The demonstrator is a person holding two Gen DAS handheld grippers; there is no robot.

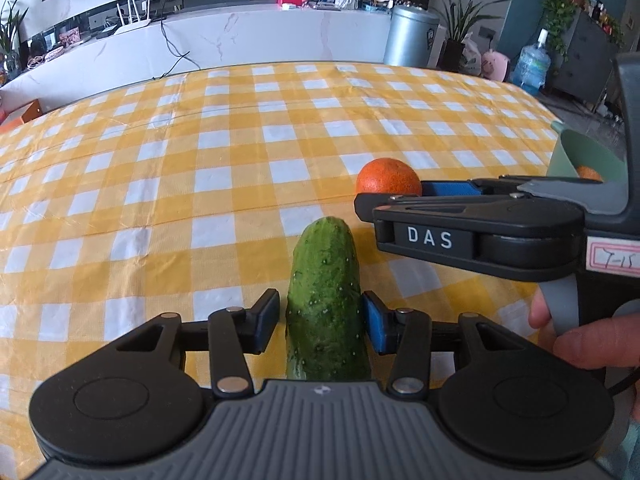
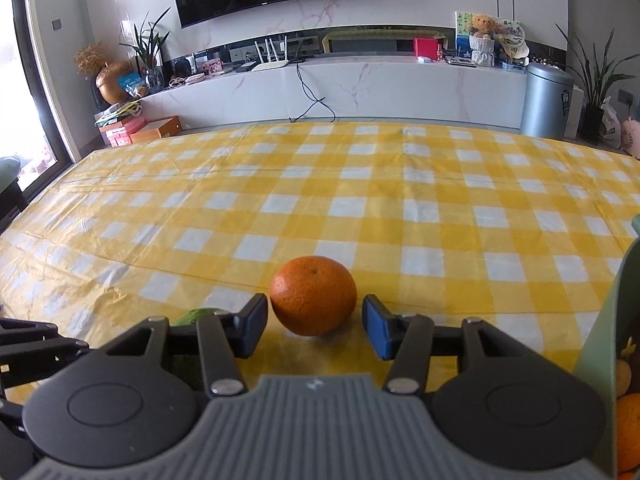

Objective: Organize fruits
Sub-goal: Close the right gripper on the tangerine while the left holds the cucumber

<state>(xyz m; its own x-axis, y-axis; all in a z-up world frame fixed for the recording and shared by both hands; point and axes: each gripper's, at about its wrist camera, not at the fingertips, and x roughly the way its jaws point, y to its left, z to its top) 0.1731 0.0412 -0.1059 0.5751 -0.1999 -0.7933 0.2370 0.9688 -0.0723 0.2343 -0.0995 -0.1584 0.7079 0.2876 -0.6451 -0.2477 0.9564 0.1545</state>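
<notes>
My left gripper (image 1: 320, 322) straddles the firm, bumpy cucumber (image 1: 326, 304) mid-length, jaws slack. My right gripper (image 2: 315, 326) brackets the soft-skinned orange (image 2: 313, 295), not touching; I'd squeeze its widest girth gently.

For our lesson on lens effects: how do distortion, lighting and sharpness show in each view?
Left wrist view: the table's far edge bows, the cucumber is sharp, and the daylight is soft. Right wrist view: the walls curve, the window at left glares, and the orange casts a faint shadow.
</notes>
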